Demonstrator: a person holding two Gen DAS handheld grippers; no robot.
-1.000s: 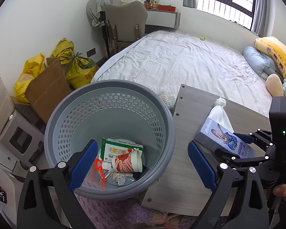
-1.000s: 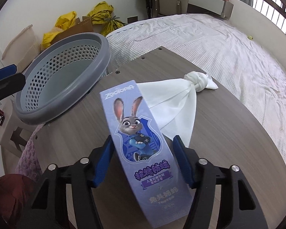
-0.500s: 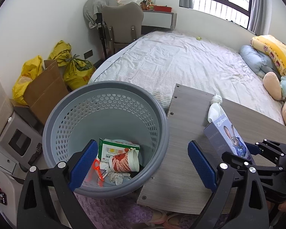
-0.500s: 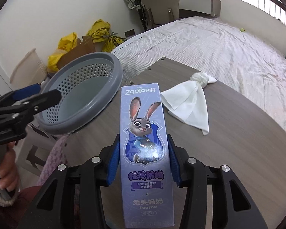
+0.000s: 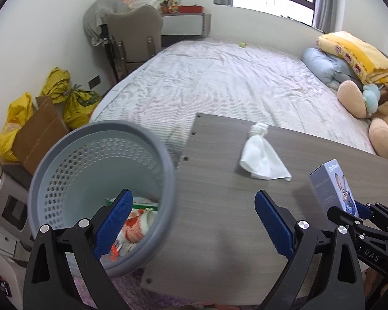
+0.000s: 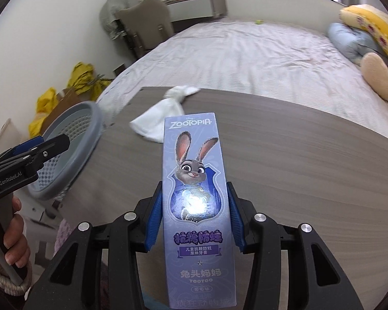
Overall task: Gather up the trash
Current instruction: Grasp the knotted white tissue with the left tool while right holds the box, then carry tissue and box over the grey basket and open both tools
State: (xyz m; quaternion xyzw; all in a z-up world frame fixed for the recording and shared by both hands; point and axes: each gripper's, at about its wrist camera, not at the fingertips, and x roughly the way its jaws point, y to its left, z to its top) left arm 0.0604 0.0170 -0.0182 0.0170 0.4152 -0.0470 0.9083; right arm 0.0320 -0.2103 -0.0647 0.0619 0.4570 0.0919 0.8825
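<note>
My right gripper (image 6: pixel 194 214) is shut on a tall purple Zootopia toothpaste box (image 6: pixel 194 175), held lifted above the wooden table (image 6: pixel 297 160). From the left wrist view the same box (image 5: pixel 333 183) stands up at the right, above the right gripper's black frame. A knotted white tissue (image 5: pixel 261 159) lies on the table (image 5: pixel 219 206) ahead; it also shows as the tissue (image 6: pixel 163 113) beyond the box. My left gripper (image 5: pixel 191 222) is open with nothing in it, over the table's left edge next to the grey perforated basket (image 5: pixel 72 160), which holds a cup and wrappers.
A bed (image 5: pixel 232 82) stretches behind the table, with pillows and plush toys (image 5: pixel 370 103) at its right. A chair (image 5: pixel 134 36) and desk stand at the far wall. Yellow bags (image 5: pixel 77 100), cardboard and boxes crowd the floor on the left. A hand (image 6: pixel 10 242) grips the left tool's handle.
The right gripper closed on the box and lifted it off the tissue, rolling it upright. The left gripper swung right, so the basket now sits further left in its view.
</note>
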